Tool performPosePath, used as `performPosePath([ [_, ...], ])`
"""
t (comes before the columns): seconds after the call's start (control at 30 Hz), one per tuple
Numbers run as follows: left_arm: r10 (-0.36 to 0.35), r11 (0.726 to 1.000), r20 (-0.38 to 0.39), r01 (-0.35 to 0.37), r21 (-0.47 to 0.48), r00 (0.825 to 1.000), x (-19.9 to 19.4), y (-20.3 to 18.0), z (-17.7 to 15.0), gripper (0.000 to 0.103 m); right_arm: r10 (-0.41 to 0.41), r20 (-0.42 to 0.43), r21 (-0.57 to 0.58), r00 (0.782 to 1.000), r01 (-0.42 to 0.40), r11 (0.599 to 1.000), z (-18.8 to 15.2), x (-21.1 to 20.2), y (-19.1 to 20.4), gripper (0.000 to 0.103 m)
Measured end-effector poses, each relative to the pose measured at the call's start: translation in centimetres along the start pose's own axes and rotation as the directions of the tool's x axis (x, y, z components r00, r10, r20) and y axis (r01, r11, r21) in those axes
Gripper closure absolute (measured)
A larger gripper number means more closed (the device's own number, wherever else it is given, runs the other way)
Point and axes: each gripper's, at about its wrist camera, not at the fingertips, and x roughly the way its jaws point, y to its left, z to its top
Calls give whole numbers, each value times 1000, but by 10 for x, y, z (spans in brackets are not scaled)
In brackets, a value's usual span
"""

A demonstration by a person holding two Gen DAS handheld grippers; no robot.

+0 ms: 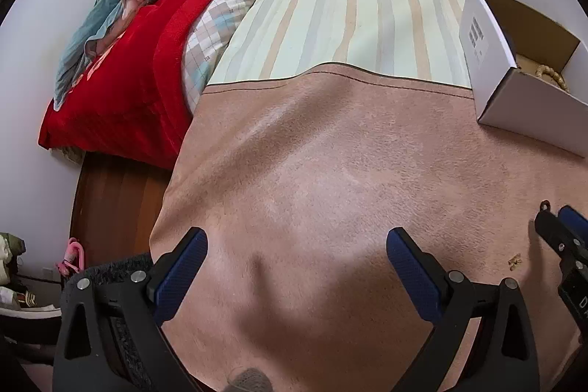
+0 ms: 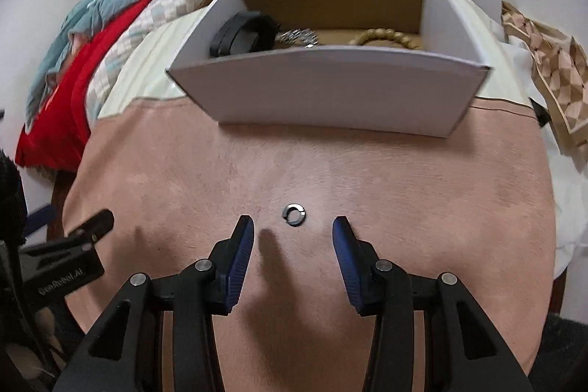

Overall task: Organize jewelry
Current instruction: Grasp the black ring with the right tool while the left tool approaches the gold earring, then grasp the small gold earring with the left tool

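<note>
Now the right gripper [image 2: 293, 237], jaws apart, should lower around the ring [image 2: 293, 215] (probably metal) and close gently; left gripper [image 1: 296, 247] waits open.

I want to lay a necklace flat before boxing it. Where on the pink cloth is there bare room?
Bare cloth spreads ahead of the open left claw, up to the striped sheet. A bare band also lies between the ring and the white box. Crowded: the ring just ahead of the open right claw, and inside the box.
</note>
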Motion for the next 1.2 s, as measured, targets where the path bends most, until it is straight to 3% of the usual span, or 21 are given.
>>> performPosePath([
  [0.1, -3, 1000, -5, 3, 5, 1000, 2, -2, 1, 3, -40, 19, -62, 999, 41, 997, 1, 2, 9, 67],
  [0.13, -6, 1000, -5, 6, 6, 1000, 1, -3, 1, 3, -53, 21, -87, 998, 55, 995, 1, 3, 12, 86],
  [0.17, -7, 1000, -6, 7, 7, 1000, 0, -4, 3, 3, -47, 21, -88, 999, 48, 995, 2, 3, 11, 91],
  [0.37, -131, 990, 10, 130, 51, 991, -17, -32, -5, 4, -42, 24, 47, 999, 41, 998, -7, -24, -32, 91],
  [0.43, -192, 978, 9, 190, 84, 981, -24, -48, -13, 4, -48, 30, 92, 998, 45, 995, -12, -37, -50, 91],
  [0.6, -259, 950, -13, 258, 177, 966, -29, -87, -25, 5, -65, 33, 158, 997, 59, 986, -30, -60, -81, 91],
  [0.77, -293, 932, -29, 292, 216, 956, -29, -110, -31, 29, -85, 28, 190, 996, 78, 979, -43, -66, -97, 91],
  [0.9, -315, 921, -36, 315, 229, 948, -31, -119, -33, 36, -91, 36, 196, 995, 82, 977, -44, -71, -105, 91],
  [0.97, -325, 915, -45, 326, 236, 945, -31, -122, -35, 50, -96, 42, 197, 995, 86, 977, -43, -72, -106, 91],
  [1.2, -342, 903, -37, 340, 262, 939, -36, -127, -37, 66, -89, 50, 218, 995, 76, 973, -40, -72, -112, 91],
])
